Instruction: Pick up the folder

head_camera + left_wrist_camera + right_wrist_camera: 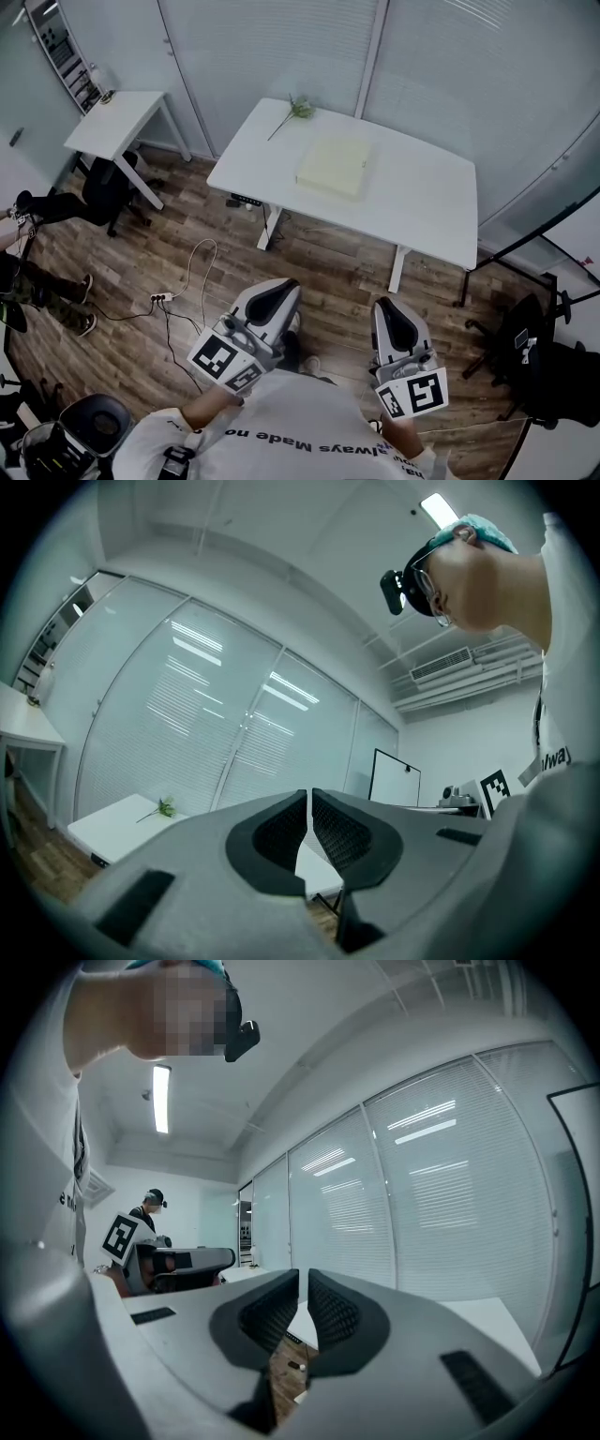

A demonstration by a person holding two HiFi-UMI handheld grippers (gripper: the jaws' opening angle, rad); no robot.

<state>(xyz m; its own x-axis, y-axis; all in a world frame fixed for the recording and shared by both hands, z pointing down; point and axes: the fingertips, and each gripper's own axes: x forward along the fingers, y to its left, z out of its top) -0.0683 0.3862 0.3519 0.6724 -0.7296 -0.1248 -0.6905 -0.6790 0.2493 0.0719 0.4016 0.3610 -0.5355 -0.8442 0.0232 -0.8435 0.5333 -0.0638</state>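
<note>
Head view looks down past your white shirt to the two tools you hold out over the wooden floor [337, 272]. Your left tool [274, 298] has its jaws together with nothing between them. In the left gripper view the two dark pads [281, 832] sit close against each other, leaving only a thin line. Your right tool [394, 321] is the same, closed and empty, as the right gripper view shows. Both point toward the white worktop [427, 206] and are well apart from it. On the floor to the left of the tools, a white cable [195, 267] runs to a power strip [161, 298]. The pale yellow folder [335, 165] lies flat on the worktop, a little left of its middle. A green sprig [292, 112] rests at the worktop's far left corner, near the folder but not touching it. Farther left stands a smaller white table [117, 122]. A glass wall [281, 47] with blinds runs behind both.
</note>
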